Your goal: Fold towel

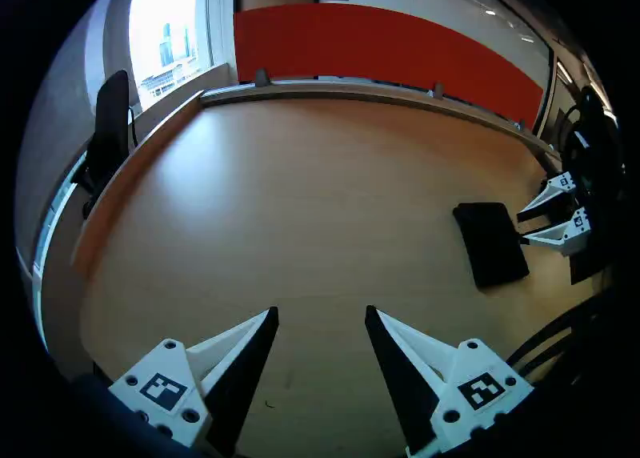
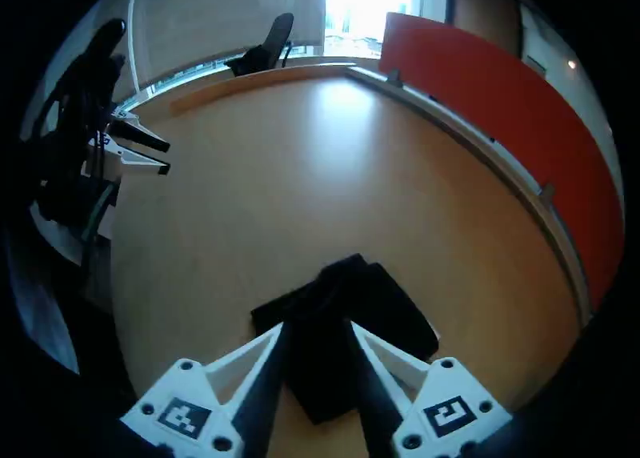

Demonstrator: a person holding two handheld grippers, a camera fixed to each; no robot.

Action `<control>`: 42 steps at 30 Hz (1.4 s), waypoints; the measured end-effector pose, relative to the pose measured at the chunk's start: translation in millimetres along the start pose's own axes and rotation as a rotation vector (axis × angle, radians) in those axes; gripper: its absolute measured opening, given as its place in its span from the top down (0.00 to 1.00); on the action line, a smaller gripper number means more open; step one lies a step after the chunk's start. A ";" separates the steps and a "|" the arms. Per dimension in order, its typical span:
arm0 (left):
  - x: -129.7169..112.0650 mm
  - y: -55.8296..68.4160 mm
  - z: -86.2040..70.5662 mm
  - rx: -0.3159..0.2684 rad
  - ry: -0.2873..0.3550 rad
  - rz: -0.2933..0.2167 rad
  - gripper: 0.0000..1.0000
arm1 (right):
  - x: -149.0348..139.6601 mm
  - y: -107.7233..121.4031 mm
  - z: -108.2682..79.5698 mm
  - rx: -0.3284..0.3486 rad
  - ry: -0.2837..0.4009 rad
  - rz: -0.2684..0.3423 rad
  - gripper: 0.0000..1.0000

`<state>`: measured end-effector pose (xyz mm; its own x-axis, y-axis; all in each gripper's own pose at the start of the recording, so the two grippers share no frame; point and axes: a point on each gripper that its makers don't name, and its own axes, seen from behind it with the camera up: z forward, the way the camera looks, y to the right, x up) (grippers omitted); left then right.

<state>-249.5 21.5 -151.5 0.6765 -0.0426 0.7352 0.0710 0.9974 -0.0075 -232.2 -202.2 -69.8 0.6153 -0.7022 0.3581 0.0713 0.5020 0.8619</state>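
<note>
A black towel lies folded in a compact rectangle on the wooden table, toward its right side. My right gripper sits at the towel's right edge, fingers a little apart with bare wood showing between them. In the right gripper view the towel lies just beyond and under my right gripper, with a raised hump at its far end. My left gripper hovers open over bare wood, well to the left of the towel. In the right gripper view, my left gripper appears far off, fingers apart.
A red partition runs along the table's far edge. An office chair stands by the window at the left corner. A person's dark arm holds the left gripper beyond the table edge.
</note>
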 end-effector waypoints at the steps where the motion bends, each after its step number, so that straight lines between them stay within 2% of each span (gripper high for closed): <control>1: -0.1 0.4 -0.1 -0.001 0.000 0.000 0.20 | -0.1 0.6 -0.5 -0.002 0.000 0.000 0.42; 5: -0.4 1.7 -0.3 -0.002 0.000 0.001 0.20 | -1.7 2.8 -2.2 -0.010 -0.001 0.001 0.34; 12: -0.1 3.1 -1.7 -0.003 0.002 0.003 0.20 | -13.2 4.8 -4.9 -0.020 -0.013 0.015 0.34; 30: 2.9 4.3 -3.2 -0.003 0.006 0.017 0.20 | -70.5 8.2 -13.4 -0.049 -0.074 0.089 0.34; 42: 0.6 8.4 -2.8 -0.009 0.003 0.022 0.20 | -98.1 0.6 -7.9 -0.045 -0.119 0.109 0.33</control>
<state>-246.3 29.7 -153.0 0.6801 -0.0210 0.7328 0.0624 0.9976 -0.0294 -286.3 -129.0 -107.2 0.5244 -0.6959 0.4907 0.0461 0.5986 0.7997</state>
